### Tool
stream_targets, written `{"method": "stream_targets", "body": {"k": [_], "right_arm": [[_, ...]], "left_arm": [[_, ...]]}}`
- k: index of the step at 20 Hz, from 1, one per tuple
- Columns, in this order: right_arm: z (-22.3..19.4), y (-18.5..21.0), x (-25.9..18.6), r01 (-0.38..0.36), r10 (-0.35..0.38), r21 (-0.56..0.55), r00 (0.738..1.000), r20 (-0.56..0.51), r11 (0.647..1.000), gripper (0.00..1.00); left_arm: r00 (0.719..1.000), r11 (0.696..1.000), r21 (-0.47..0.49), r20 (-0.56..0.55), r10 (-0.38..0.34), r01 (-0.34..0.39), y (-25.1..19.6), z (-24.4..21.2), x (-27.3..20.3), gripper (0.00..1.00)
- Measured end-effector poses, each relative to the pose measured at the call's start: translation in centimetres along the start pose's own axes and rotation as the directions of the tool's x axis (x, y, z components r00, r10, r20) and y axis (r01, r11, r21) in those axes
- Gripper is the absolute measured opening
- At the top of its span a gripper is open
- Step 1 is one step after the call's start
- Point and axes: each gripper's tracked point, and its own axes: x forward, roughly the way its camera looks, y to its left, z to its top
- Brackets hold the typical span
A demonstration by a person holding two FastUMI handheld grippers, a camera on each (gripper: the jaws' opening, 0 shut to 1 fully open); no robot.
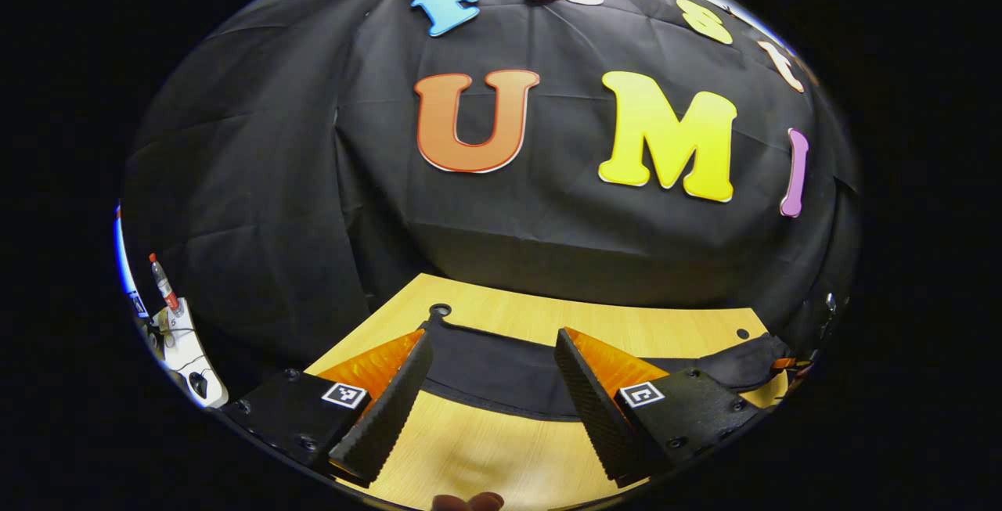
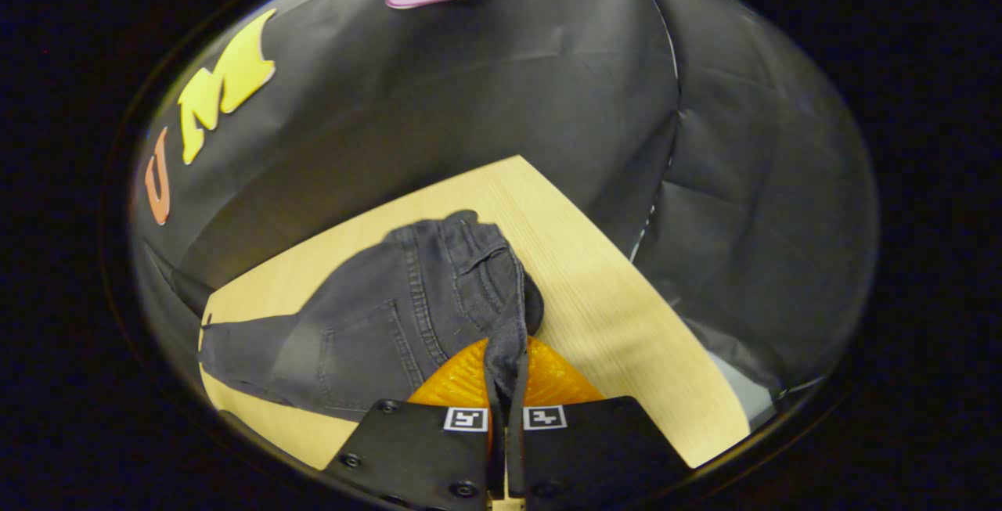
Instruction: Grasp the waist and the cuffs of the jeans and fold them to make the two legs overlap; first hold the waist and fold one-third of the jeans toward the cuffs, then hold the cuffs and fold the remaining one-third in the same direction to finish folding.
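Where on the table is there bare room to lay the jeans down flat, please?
Bare wood lies between the left tongs and the near edge of the jeans, and along the table right of the waist, out to its corner. It is crowded where the right tongs pinch bunched denim.

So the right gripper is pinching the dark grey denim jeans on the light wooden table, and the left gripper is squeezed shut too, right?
Not quite. The left gripper is open: in the left gripper view its fingers stand apart above the light wooden table. The right gripper does pinch the dark grey denim jeans.
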Motion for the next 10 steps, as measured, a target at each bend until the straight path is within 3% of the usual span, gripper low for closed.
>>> {"method": "stream_targets", "body": {"k": [4, 10], "right_arm": [[3.9, 3.3, -4.8, -0.052, 0.055, -0.038, 0.996, 0.076, 0.998, 0.02], [6.9, 9.0, -12.6, -0.095, 0.128, -0.199, 0.978, 0.162, 0.975, 0.05]], "left_arm": [[1.000, 0.997, -0.071, 0.012, 0.027, -0.026, 3.2, -0.9, -0.5, 1.00], [0.997, 0.993, -0.110, 0.052, 0.055, -0.049, 8.3, -1.3, -2.0, 0.98]]}}
